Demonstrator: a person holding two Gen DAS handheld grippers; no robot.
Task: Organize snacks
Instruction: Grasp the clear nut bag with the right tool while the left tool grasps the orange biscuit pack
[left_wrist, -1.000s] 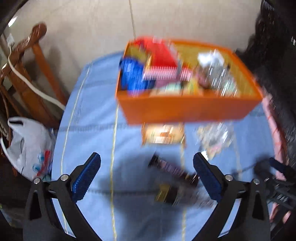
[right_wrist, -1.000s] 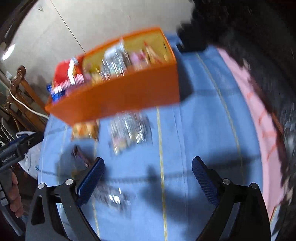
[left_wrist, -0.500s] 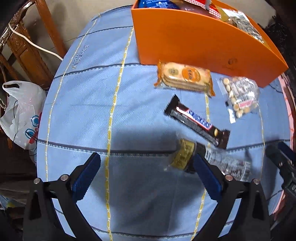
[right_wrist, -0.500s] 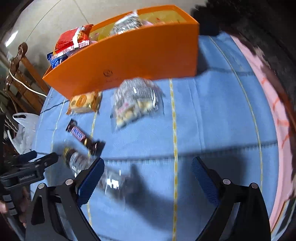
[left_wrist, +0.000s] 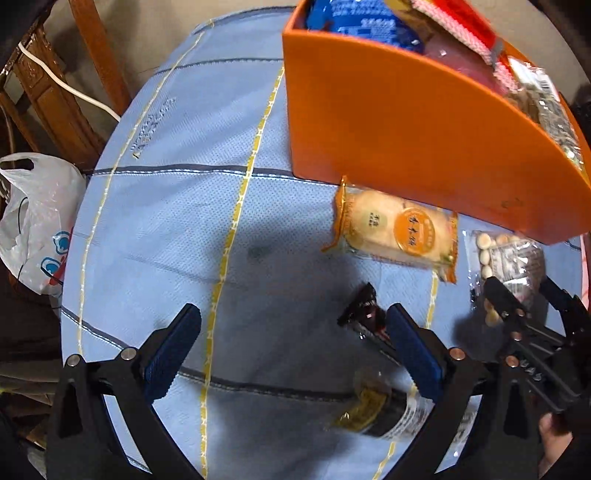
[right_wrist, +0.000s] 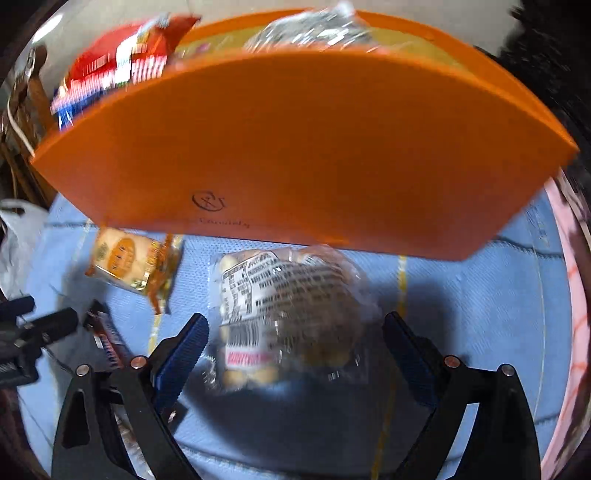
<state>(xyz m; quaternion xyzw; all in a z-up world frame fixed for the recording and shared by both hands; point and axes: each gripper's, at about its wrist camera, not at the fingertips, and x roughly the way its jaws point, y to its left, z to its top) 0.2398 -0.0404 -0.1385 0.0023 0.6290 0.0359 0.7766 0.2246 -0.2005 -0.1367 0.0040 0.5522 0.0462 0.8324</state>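
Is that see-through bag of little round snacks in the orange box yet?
Out. The clear bag lies on the blue cloth, before the orange box.

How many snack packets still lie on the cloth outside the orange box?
4: biscuit pack against the box front, clear nut bag beside it, chocolate bar nearer, clear dark packet nearest. Others may be hidden.

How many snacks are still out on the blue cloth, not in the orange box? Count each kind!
Round cake in an orange wrapper: 1
Clear bag of little round biscuits: 1
Chocolate bar in a dark wrapper: 1
Clear packet with a yellow-and-black end: 1
Total: 4
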